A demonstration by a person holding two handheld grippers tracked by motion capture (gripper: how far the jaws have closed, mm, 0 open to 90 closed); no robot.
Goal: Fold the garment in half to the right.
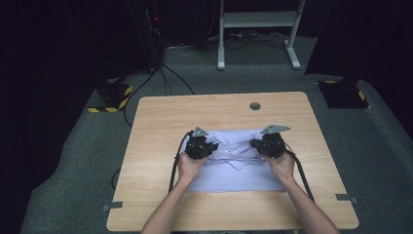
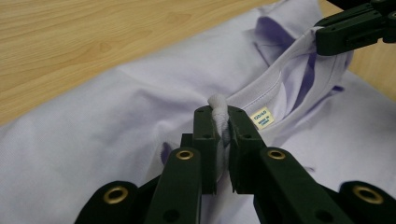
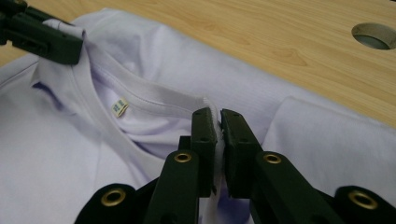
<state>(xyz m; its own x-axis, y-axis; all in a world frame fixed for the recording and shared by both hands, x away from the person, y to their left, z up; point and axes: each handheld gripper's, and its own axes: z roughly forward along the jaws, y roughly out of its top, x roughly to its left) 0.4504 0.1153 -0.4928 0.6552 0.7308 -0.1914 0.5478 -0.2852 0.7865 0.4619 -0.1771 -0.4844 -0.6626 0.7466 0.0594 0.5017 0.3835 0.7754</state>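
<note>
Pale lilac T-shirt (image 1: 234, 168) lies flat near the middle of my wooden table (image 1: 156, 126), neckline turned toward the far edge, hem toward me. My left tongs (image 1: 203, 146) sit at the left side of the collar; in the left gripper view they (image 2: 223, 126) are clamped tight on a bunched fold of the collar rib (image 2: 261, 91), a small tuft of cloth poking up between the jaws. Just right of that pinch, inside the neck, a small yellow label (image 2: 262, 118) shows on the back of the collar. Shirt body around it is lightly wrinkled, shoulder seam slack. Farther right, my right tongs (image 1: 267, 145) hold the opposite side of the same neckline; in the right gripper view they (image 3: 218, 123) are closed on the collar edge, cloth pressed thin between the pads. Both hands rest on the shirt's upper part, cables trailing back along my forearms. Beyond the collar, a round cable hole (image 1: 254, 106) sits in the tabletop near the far edge.
</note>
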